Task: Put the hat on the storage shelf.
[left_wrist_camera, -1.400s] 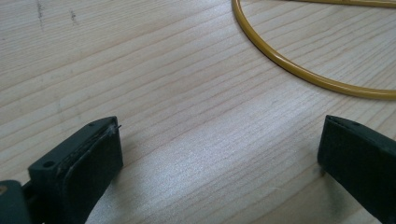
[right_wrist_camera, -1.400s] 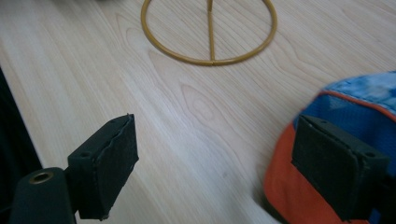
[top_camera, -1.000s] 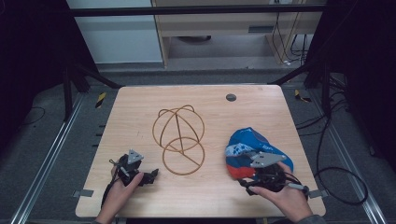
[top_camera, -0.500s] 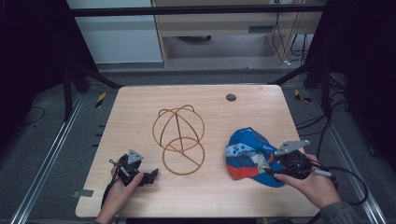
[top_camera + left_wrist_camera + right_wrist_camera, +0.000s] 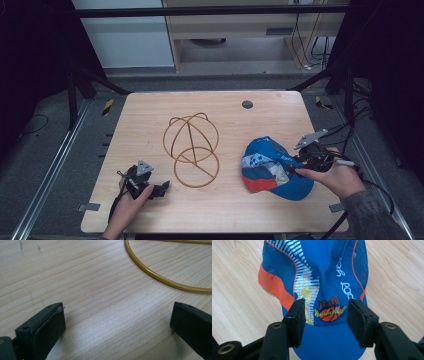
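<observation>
A blue cap (image 5: 272, 169) lay on the table's (image 5: 150, 115) right near part, crown toward the wire frame (image 5: 192, 150) at centre. The right gripper (image 5: 296, 165) hung over the cap's brim end, jaws parted on either side of the front logo and gripping nothing. The left gripper (image 5: 162, 189) rested on the wood near the frame's ring, jaws spread wide apart, empty.
</observation>
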A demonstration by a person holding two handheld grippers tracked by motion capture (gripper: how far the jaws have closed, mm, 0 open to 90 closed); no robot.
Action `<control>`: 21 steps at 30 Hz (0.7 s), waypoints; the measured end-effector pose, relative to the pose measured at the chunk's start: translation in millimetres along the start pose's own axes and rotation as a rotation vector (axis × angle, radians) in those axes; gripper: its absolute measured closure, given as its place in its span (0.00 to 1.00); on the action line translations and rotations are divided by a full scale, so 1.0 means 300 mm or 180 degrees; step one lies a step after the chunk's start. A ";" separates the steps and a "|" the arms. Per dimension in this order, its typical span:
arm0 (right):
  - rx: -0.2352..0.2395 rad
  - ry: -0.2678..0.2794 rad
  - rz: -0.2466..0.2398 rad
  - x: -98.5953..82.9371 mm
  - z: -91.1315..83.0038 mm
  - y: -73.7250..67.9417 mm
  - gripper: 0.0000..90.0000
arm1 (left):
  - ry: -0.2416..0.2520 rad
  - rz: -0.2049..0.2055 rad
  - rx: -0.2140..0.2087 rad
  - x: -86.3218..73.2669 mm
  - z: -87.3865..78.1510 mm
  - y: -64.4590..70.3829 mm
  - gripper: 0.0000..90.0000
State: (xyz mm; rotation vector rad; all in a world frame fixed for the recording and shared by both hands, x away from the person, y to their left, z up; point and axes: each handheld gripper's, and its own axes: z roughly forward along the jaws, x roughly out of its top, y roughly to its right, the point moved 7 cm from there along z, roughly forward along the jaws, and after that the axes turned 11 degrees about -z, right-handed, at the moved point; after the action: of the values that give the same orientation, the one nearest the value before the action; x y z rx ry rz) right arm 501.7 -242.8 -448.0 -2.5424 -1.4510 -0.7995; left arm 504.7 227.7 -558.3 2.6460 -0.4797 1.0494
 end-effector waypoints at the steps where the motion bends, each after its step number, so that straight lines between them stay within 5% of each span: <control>1: 0.0036 -0.0001 0.0004 0.006 0.004 0.003 0.57 | -0.0005 0.0001 0.0002 0.000 0.000 0.000 0.00; 21: 0.0334 -0.0181 -0.0027 0.065 0.087 0.020 0.75 | -0.0007 0.0002 0.0003 0.000 -0.001 0.000 0.00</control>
State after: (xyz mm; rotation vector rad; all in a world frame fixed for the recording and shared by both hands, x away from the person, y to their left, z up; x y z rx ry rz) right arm 524.7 -222.2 -459.9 -2.5020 -1.4798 -0.6392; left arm 504.5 227.8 -558.2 2.6483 -0.4807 1.0470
